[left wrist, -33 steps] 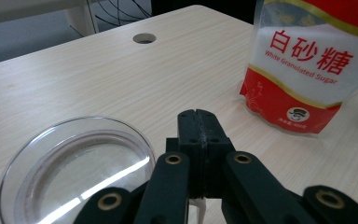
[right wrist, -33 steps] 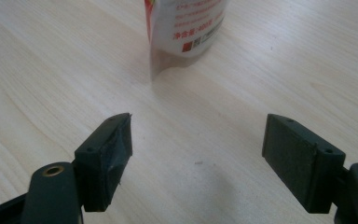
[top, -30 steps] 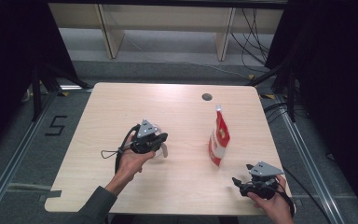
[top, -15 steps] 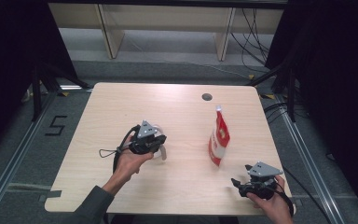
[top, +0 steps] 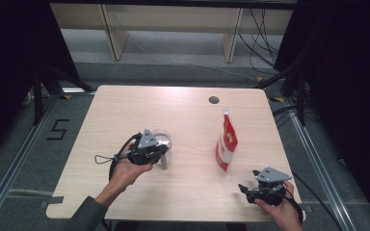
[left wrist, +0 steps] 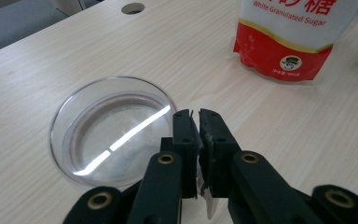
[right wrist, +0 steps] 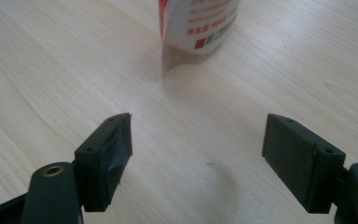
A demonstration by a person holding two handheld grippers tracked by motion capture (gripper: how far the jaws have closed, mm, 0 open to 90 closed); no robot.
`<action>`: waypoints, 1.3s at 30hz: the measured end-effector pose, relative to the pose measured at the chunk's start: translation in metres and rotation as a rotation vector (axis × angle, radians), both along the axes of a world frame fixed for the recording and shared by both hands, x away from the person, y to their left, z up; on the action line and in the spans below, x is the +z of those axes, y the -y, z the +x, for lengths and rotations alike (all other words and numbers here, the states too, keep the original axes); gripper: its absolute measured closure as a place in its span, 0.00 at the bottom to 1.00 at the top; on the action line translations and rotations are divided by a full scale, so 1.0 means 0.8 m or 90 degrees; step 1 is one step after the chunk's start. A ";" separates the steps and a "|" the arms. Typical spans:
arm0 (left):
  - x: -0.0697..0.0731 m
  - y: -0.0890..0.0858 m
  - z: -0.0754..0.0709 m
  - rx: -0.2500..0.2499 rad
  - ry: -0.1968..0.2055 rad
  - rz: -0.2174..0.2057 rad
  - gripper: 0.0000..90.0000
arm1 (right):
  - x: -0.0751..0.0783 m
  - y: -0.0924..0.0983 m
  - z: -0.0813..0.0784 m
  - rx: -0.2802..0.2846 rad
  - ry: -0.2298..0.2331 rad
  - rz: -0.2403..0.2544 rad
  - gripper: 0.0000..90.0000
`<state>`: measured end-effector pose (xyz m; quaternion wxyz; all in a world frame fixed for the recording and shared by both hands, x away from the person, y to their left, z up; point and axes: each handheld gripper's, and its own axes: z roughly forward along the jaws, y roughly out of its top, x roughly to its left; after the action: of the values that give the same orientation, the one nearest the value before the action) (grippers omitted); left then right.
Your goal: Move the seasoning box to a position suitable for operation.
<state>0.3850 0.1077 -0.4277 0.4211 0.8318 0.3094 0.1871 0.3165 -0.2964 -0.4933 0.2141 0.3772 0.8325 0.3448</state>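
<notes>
Overhead, pale wood-grain table with cable hole, grey floor beyond.

In the left gripper view, the sugar pouch is cut off by the top edge, so only its lower part and some of its print show. A thin white thing sits between the nearly closed jaws of the left claw; most of it is hidden, so what it is cannot be told. In the high view, that claw covers part of the glass dish.
</notes>
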 end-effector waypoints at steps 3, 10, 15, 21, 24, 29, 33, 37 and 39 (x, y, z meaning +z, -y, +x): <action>0.000 -0.001 -0.002 -0.004 0.003 -0.005 0.93 | 0.000 -0.001 0.000 -0.001 0.000 0.004 0.28; 0.003 -0.006 -0.008 -0.026 0.007 0.029 0.93 | 0.000 0.000 0.000 0.000 -0.001 0.003 0.28; 0.005 -0.015 -0.012 -0.034 0.003 0.040 0.92 | -0.001 -0.001 0.000 0.005 0.005 0.005 0.28; 0.004 -0.026 -0.016 -0.029 0.005 0.036 0.91 | -0.001 -0.001 0.000 0.003 0.004 0.005 0.28; 0.003 -0.033 -0.023 -0.004 0.020 0.029 0.89 | 0.000 -0.001 0.000 0.000 -0.002 0.009 0.28; 0.000 -0.045 -0.032 0.037 0.036 -0.030 0.80 | 0.000 -0.001 0.000 -0.001 -0.003 0.009 0.28; -0.010 -0.057 -0.040 0.085 0.031 -0.094 0.65 | 0.001 0.001 0.001 0.009 0.010 0.000 0.28; -0.024 -0.061 -0.044 0.109 0.005 -0.102 0.47 | 0.001 0.000 0.000 0.013 0.009 -0.003 0.28; -0.033 -0.059 -0.045 0.115 -0.002 -0.094 0.46 | 0.001 -0.001 0.000 0.011 0.005 0.002 0.28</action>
<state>0.3492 0.1546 -0.4541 0.4622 0.7675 0.3968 0.1998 0.3165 -0.2953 -0.4921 0.2137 0.3691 0.8341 0.3497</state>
